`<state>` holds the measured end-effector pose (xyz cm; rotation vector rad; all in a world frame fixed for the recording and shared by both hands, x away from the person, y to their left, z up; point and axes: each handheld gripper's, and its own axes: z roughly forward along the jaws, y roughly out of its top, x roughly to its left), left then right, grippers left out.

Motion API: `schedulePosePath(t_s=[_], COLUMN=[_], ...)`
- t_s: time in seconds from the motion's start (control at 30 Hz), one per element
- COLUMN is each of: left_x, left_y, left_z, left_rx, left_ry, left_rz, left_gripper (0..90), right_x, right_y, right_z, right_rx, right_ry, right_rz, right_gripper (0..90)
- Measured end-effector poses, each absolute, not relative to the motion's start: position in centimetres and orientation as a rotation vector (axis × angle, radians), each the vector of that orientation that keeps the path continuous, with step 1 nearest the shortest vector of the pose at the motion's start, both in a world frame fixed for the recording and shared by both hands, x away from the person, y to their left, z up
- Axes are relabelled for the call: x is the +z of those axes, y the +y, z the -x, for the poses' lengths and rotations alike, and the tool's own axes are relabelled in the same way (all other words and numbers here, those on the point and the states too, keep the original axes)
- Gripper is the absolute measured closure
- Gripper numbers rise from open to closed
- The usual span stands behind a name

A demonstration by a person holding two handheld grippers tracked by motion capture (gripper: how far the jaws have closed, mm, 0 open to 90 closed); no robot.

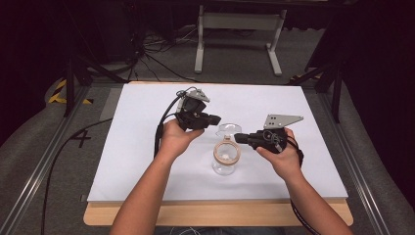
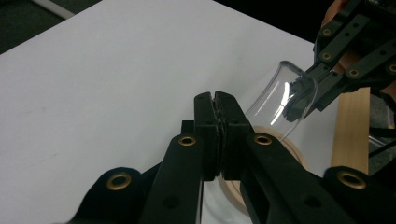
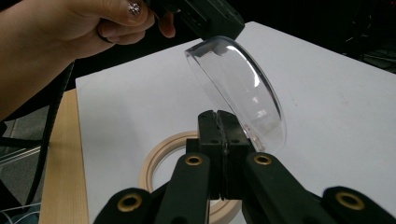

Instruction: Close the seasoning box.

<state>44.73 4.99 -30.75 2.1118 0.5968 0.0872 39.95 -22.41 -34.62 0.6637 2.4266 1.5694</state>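
The left gripper (image 1: 214,119) has its jaws pressed together on the rim of a clear dome lid (image 1: 226,129); in the left gripper view the black jaws (image 2: 217,116) meet with no gap and the lid (image 2: 275,105) curves away just beyond them. The right gripper (image 1: 238,138) is likewise clenched on the opposite edge of the lid, its jaws (image 3: 219,128) closed flat against each other in the right gripper view with the lid (image 3: 243,88) rising tilted above them. Between the two the lid hangs above the table, apart from the jar.

Just below and near of the lid stands a glass jar (image 1: 225,157) with a pale wooden ring (image 1: 228,152) around its mouth; the ring shows under the jaws in both gripper views (image 2: 285,149) (image 3: 159,163). The jar sits near the middle of a white sheet (image 1: 142,132) that covers a wooden table (image 1: 98,215).

The left hand (image 1: 176,137) grips its tool from the left, the right hand (image 1: 281,156) from the right, both forearms coming in from the near edge. A black cable (image 1: 164,122) trails from the left gripper toward the near left.
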Motion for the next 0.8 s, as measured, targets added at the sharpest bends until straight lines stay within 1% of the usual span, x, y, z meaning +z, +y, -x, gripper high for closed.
schedulePosePath(t_s=[0.2, 0.4, 0.5, 0.8], left_x=[-30.8, -31.3, -31.7, -32.2], left_y=[6.1, 8.3, 9.5, 12.4], left_z=[-43.6, -41.6, -40.6, -39.4], left_rx=[0.082, 0.062, 0.084, 0.070], left_ry=[0.590, 0.601, 0.619, 0.666], left_rz=[-2.111, -2.096, -2.124, -2.162], left_gripper=[87.0, 86.2, 85.8, 84.6], right_x=[-34.6, -34.7, -34.8, -34.9], right_y=[-22.3, -22.4, -22.4, -22.3], right_z=[-39.5, -39.2, -39.1, -38.8], right_rx=[1.538, 1.496, 1.473, 1.422], right_ry=[2.465, 2.504, 2.528, 2.592], right_rz=[-0.650, -0.634, -0.631, -0.611], right_gripper=[90.0, 90.0, 90.0, 90.0])
